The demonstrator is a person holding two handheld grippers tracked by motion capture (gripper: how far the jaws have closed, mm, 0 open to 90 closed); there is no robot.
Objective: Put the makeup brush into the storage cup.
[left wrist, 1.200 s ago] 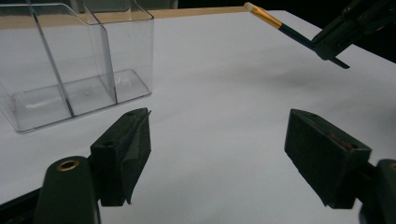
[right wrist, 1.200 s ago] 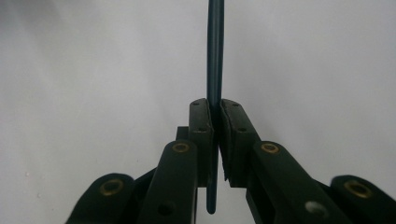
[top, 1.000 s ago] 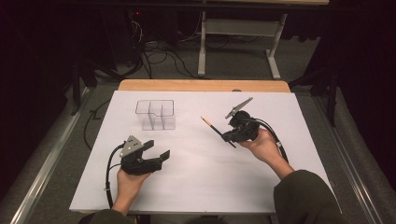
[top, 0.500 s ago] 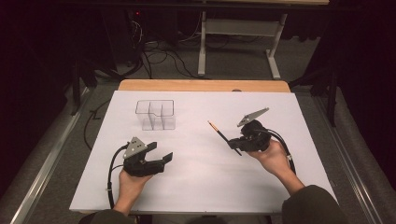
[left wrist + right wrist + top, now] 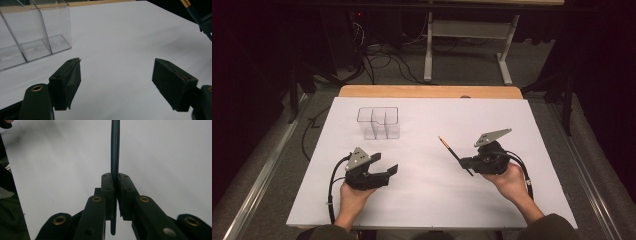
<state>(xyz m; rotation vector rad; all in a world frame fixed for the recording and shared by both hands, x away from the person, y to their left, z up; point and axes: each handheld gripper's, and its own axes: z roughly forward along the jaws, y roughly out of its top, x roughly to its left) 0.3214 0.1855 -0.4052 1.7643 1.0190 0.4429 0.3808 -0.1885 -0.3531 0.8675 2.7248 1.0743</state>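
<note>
A thin dark pencil with an orange-gold end is clamped in my right gripper, which is held over the right half of the white table; in the right gripper view the pencil shaft rises straight up from between the closed jaws. My left gripper rests at the front left, jaws wide apart with nothing between them. A clear plastic organizer with several compartments stands at the back left, and its wall is close ahead of the left gripper.
The white table top sits on a wooden board. Behind it the floor holds cables and a white stand's legs. A metal rail runs along the left side.
My right gripper has carried the pencil toward the front and a bit to the right. The left gripper shifted slightly right, still open.
</note>
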